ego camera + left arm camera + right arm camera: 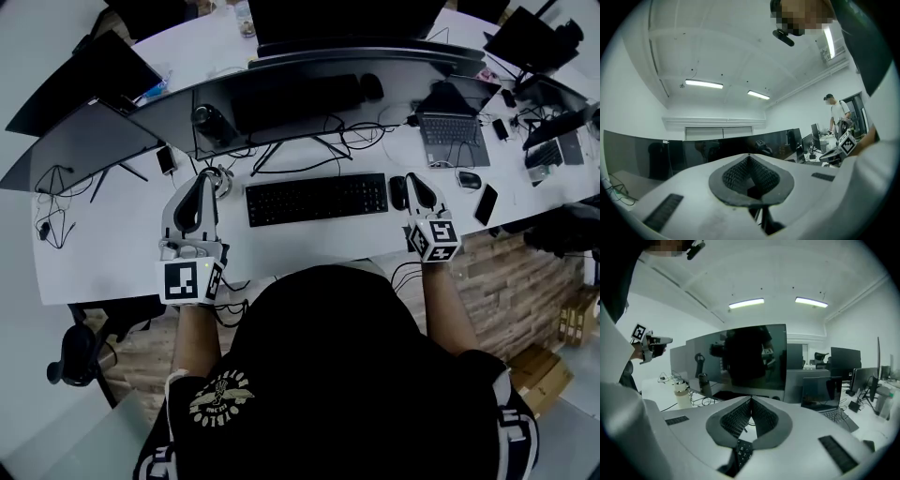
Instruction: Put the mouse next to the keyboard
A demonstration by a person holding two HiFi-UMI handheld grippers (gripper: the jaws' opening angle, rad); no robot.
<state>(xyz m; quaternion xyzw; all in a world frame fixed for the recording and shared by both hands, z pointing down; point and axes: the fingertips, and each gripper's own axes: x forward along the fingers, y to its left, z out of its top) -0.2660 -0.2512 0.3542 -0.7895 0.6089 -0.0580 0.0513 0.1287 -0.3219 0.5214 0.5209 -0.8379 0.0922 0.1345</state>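
Observation:
The black keyboard lies on the white desk in front of me. A dark mouse rests on the desk just off the keyboard's right end. My right gripper is immediately right of the mouse, its jaws pointing away from me. In the right gripper view its pads meet at the tips with nothing between them, and keyboard keys show below. My left gripper is left of the keyboard. The left gripper view aims upward, and its jaws are shut and empty.
A wide curved monitor stands behind the keyboard, with cables under it. A laptop, a second mouse and a phone lie at the right. A small bottle stands by the left gripper.

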